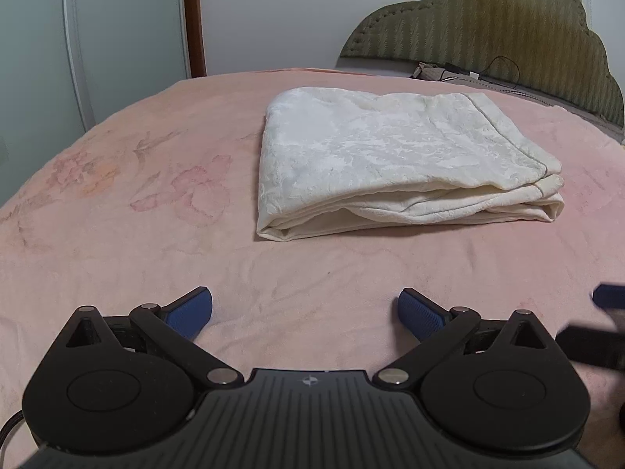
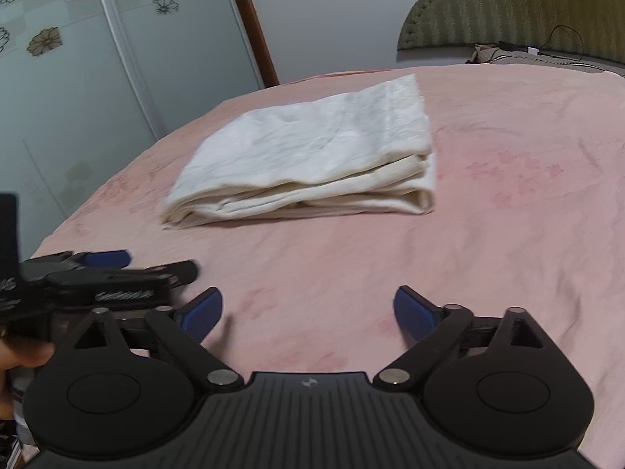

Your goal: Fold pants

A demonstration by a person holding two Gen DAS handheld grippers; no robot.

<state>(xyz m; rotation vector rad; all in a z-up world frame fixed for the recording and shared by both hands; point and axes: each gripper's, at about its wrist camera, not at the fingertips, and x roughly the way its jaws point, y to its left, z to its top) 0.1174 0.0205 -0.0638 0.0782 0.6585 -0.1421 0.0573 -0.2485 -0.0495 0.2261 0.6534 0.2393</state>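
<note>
Cream-white pants (image 1: 390, 164) lie folded in a flat stack of several layers on the pink bedspread (image 1: 136, 215). They also show in the right wrist view (image 2: 308, 156). My left gripper (image 1: 305, 312) is open and empty, low over the bedspread, well short of the pants' near edge. My right gripper (image 2: 308, 310) is open and empty too, also short of the pants. The left gripper shows at the left of the right wrist view (image 2: 113, 269). A blue fingertip (image 1: 609, 295) of the right gripper shows at the right edge of the left wrist view.
A green padded headboard (image 1: 488, 19) stands at the back right, with a cable and small items (image 1: 461, 72) at its foot. A wardrobe with flower-patterned doors (image 2: 78, 58) stands on the left, past the bed's edge.
</note>
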